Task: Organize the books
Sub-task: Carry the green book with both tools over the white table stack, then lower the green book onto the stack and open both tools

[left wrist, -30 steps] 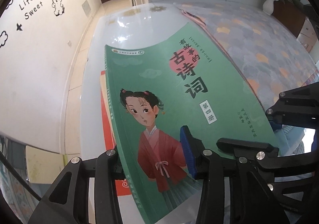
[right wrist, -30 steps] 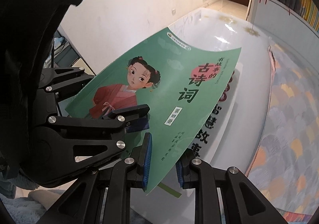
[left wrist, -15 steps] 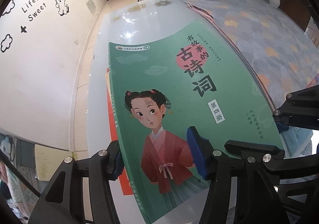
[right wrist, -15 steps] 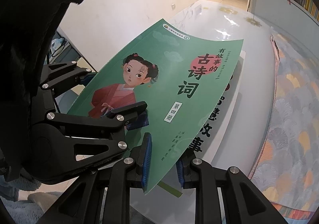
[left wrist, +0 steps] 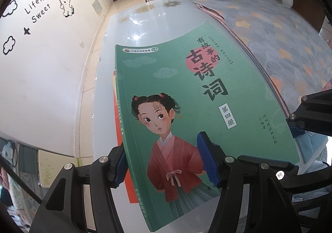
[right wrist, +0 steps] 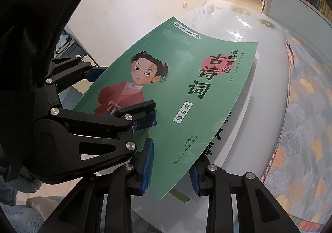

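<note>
Glossy white table (left wrist: 145,25), green book (left wrist: 186,108), both hand-held grippers opening, seemingly released, patterned rug (left wrist: 290,46)

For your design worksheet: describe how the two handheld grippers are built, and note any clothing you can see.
Both the left gripper and the right gripper are matte black linkage frames with silver rivets and ribbed blue pads. A dark fleecy sleeve shows behind the left one. A black cable trails at the side.
</note>
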A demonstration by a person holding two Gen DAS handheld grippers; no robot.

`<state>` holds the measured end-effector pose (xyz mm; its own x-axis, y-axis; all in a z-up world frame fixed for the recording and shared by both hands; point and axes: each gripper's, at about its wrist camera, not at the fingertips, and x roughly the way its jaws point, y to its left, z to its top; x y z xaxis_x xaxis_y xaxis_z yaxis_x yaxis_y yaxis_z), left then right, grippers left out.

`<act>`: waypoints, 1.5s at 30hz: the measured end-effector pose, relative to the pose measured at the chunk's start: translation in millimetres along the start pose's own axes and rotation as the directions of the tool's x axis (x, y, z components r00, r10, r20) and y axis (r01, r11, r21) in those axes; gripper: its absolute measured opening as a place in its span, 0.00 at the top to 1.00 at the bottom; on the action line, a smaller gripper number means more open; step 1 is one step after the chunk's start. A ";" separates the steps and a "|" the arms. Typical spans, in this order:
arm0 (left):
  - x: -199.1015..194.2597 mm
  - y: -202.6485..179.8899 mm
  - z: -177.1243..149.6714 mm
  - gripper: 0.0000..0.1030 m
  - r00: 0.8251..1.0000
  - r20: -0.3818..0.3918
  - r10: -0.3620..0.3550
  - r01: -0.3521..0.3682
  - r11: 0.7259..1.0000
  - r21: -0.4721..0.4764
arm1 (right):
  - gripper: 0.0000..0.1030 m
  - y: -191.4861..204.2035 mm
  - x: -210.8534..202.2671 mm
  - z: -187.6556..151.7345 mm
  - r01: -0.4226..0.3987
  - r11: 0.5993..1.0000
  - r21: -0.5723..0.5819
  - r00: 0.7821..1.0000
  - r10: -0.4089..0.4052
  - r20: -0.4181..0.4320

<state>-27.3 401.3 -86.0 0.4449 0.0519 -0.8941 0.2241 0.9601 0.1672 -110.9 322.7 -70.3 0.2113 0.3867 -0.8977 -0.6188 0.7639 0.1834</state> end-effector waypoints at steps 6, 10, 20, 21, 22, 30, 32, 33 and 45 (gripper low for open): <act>-0.3 -0.9 1.2 0.41 1.000 -0.006 0.004 -0.004 1.000 0.001 | 0.67 2.9 -1.3 -2.9 0.006 1.000 -0.006 1.000 -0.006 -0.003; -0.3 -1.2 0.4 0.41 1.000 -0.006 0.010 -0.010 1.000 -0.017 | 0.60 5.7 -1.7 -4.9 -0.005 1.000 -0.014 1.000 0.005 -0.008; 0.9 -1.3 -3.0 0.40 1.000 0.008 0.012 -0.012 1.000 -0.018 | 0.58 9.9 -5.1 -9.2 0.005 1.000 -0.021 1.000 -0.005 -0.009; 0.9 -1.3 -2.9 0.39 1.000 0.008 0.013 -0.013 1.000 -0.019 | 0.58 10.6 -5.4 -9.5 0.005 1.000 -0.019 1.000 -0.005 -0.008; 1.0 -1.3 -2.7 0.39 1.000 0.008 0.015 -0.014 1.000 -0.021 | 0.58 10.6 -4.5 -9.3 0.006 1.000 -0.018 1.000 -0.006 -0.007; 2.0 3.4 -0.6 0.28 0.999 0.003 0.033 -0.033 0.999 -0.027 | 0.51 11.1 -6.7 -11.1 0.013 1.000 -0.002 1.000 -0.013 0.003; 1.8 1.5 0.2 0.28 0.999 0.010 0.046 -0.046 0.999 -0.010 | 0.49 10.1 -7.4 -11.7 0.017 1.000 0.004 1.000 -0.017 0.004; 1.7 -0.8 1.1 0.28 0.998 0.013 0.055 -0.055 0.998 0.001 | 0.49 10.3 -7.7 -12.2 0.020 1.000 0.004 1.000 -0.020 0.004; 4.8 -7.4 8.9 0.20 0.997 0.016 0.077 -0.078 0.997 0.024 | 0.00 18.0 -14.1 -22.5 0.029 1.000 0.001 1.000 -0.029 0.005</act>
<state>-19.1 392.0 -87.8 0.4746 0.1217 -0.8718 0.2095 0.9463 0.2462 -142.0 319.4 -63.3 0.2330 0.3670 -0.9006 -0.6118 0.7752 0.1576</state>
